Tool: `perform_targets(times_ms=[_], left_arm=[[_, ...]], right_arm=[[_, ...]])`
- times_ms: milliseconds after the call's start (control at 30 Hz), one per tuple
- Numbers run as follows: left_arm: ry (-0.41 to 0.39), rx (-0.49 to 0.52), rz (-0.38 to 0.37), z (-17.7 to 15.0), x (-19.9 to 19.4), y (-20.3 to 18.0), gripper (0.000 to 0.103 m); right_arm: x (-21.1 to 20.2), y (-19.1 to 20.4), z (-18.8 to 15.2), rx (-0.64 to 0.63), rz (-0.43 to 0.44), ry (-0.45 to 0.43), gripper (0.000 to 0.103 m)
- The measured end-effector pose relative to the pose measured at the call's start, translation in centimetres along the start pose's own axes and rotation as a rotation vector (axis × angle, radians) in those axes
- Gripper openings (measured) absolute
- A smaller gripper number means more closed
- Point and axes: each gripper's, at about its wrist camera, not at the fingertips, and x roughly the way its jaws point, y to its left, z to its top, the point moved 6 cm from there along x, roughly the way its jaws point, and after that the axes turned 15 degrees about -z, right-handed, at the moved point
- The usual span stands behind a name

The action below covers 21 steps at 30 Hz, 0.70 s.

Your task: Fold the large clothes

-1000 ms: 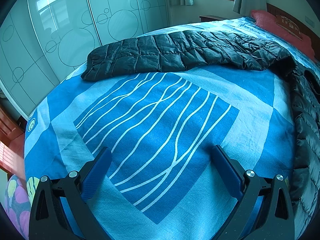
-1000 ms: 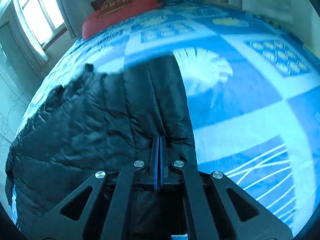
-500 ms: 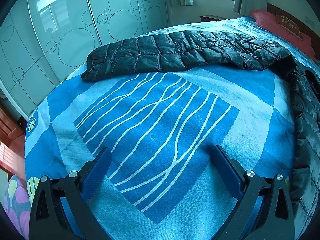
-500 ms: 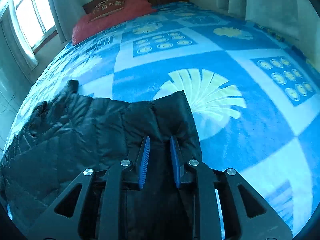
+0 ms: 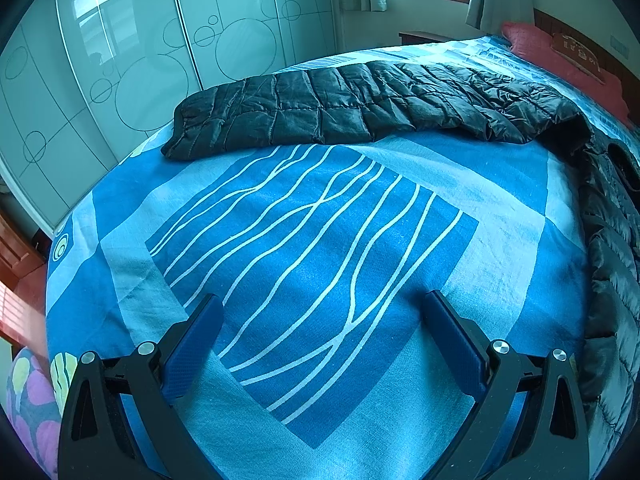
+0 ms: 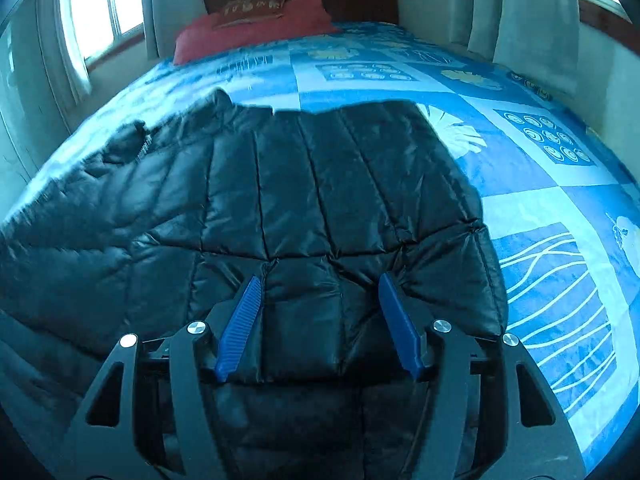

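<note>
In the left wrist view, the left gripper (image 5: 320, 312) hovers over the blue patterned bedspread (image 5: 320, 240) with its jaws spread wide and nothing between them. The black quilted jacket (image 5: 360, 116) lies well ahead of the jaws, one sleeve stretched across the bed.

In the right wrist view, the right gripper (image 6: 318, 290) has its jaws spread, holding nothing, just above the jacket (image 6: 312, 200), which lies flat beneath and ahead of them. A red pillow (image 6: 256, 36) sits far ahead.
</note>
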Motion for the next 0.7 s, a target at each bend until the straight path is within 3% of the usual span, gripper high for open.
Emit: perform_targets(times_ms=[267, 433, 533, 700], left_arm=[[0.018, -0.015, -0.021, 0.2, 0.1, 0.3, 0.099], [0.020, -0.060, -0.106, 1.0, 0.0, 1.2, 0.099], [-0.041, -0.144, -0.199, 2.9, 0.1, 3.0, 0.099], [-0.135, -0.313, -0.283, 6.7, 2.0, 7.3, 0.098]], right_arm=[[0.0, 0.1, -0.5, -0.006, -0.007, -0.023, 0.065], [-0.2, 0.2, -0.7, -0.004, 0.009, -0.028, 0.068], [-0.2, 0.2, -0.6, -0.009, 0.006, -0.031, 0.069], [-0.3, 0.3, -0.7, -0.014, 0.002, -0.036, 0.070]])
